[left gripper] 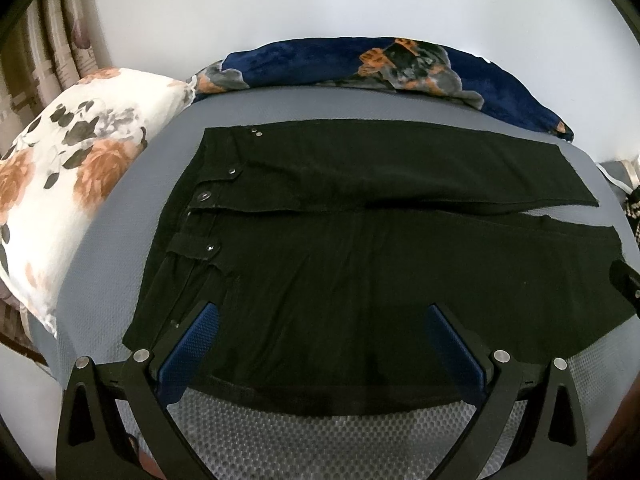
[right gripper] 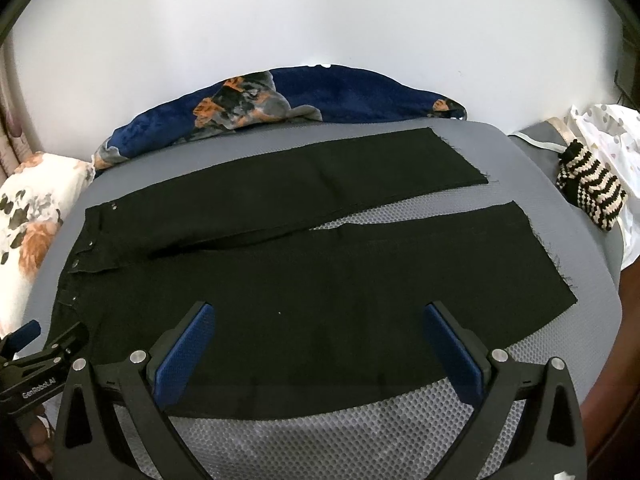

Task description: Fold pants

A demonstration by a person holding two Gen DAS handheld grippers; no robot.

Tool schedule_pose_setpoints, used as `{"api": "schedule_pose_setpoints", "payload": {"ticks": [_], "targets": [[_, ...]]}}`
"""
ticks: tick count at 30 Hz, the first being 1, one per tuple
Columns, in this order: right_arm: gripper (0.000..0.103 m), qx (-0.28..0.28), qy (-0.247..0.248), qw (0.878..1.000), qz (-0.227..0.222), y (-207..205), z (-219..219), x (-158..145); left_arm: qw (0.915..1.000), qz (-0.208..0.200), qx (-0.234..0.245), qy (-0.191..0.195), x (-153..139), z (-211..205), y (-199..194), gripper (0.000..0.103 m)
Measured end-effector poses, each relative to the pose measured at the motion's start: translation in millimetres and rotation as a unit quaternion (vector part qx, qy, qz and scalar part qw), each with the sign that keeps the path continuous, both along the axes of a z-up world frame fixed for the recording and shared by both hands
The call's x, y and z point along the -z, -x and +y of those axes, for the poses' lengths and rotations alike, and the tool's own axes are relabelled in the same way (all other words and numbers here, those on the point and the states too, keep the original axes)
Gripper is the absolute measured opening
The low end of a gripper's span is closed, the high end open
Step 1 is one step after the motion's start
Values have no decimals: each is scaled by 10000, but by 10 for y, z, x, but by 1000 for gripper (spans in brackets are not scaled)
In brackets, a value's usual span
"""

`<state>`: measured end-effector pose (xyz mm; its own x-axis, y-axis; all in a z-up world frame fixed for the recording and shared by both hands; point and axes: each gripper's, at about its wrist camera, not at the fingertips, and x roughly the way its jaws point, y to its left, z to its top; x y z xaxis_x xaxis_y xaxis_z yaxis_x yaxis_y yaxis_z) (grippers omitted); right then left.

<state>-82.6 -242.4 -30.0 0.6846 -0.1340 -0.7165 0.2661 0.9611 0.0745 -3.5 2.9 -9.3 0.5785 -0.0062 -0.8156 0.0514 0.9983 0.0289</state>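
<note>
Black pants point(left gripper: 360, 248) spread flat across a grey mesh-covered bed point(right gripper: 320, 432), waistband at the left, both legs running to the right. Far leg and near leg parted by a thin wedge of grey toward the frayed hems. Metal studs point(left gripper: 232, 170) and a button point(left gripper: 205, 197) showing by the waistband.

Left gripper point(left gripper: 320, 340) poised over the near edge of the pants close to the waist, blue-padded fingers point(left gripper: 188, 356) spread wide, nothing between them. Right gripper point(right gripper: 320, 340) likewise over the near leg, fingers point(right gripper: 452, 356) wide apart and gripping nothing.

Beyond the pants, along the far edge by a white wall, a dark blue blanket point(left gripper: 320, 60) with orange and grey patches. At the far left, a white pillow point(left gripper: 60, 168) with an orange flower print. At the far right, a striped black-and-cream knitted item point(right gripper: 588, 188) lying beside a white spotted cloth point(right gripper: 612, 132).
</note>
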Motion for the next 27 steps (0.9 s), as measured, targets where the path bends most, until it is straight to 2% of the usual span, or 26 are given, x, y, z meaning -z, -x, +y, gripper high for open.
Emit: {"api": "schedule_pose_setpoints", "payload": {"ticks": [9, 27], "targets": [[103, -20, 190, 9998, -22, 74, 14, 7, 10000, -41, -55, 34, 2, -2, 63, 102], [103, 17, 186, 9998, -96, 149, -18, -4, 9998, -166, -10, 88, -29, -34, 166, 102]]}}
